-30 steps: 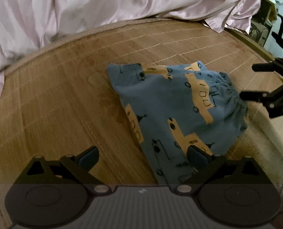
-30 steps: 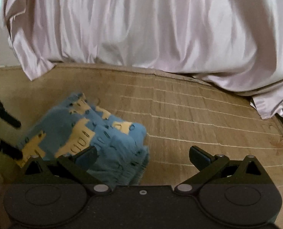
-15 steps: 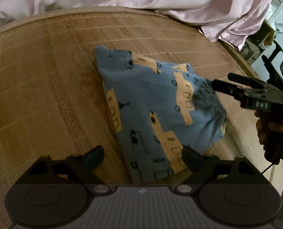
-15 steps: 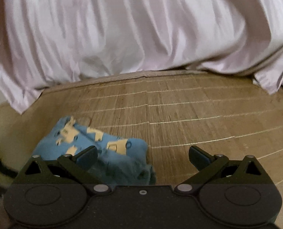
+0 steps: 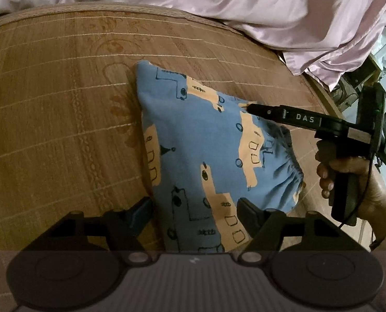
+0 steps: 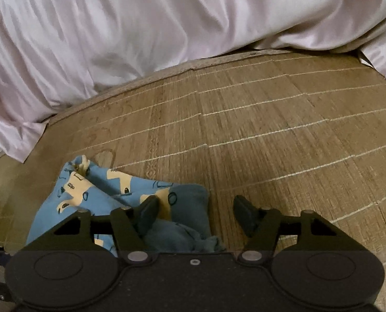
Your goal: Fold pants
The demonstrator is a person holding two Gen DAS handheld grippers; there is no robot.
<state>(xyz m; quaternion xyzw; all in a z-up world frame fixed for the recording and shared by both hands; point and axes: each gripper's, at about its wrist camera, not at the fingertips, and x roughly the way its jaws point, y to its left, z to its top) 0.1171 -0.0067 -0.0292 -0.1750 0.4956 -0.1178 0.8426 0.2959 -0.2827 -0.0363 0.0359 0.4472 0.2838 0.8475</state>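
Observation:
The blue pants (image 5: 208, 150) with orange vehicle prints lie folded on the woven mat (image 5: 63, 130), elastic waistband to the right. My left gripper (image 5: 194, 214) sits low over their near edge. Its jaws are closing with cloth between them: one finger stands beside the left fold, the other rests on the fabric. A hand (image 5: 349, 171) holds my right gripper (image 5: 255, 109), reaching in from the right over the waistband end. In the right wrist view my right gripper (image 6: 197, 214) is also closing, with a bunched corner of the pants (image 6: 187, 208) between its fingers, not pinched.
A pale pink satin sheet (image 6: 141, 26) is heaped along the far edge of the mat (image 6: 271, 130). The same pink satin sheet (image 5: 271, 7) fills the top of the left wrist view. Dark furniture and clutter (image 5: 354, 83) stand beyond the mat's right edge.
Both pairs of jaws have narrowed. The right gripper has moved in and down over the waistband end of the pants. Both wrists have rolled, so the pants look turned.

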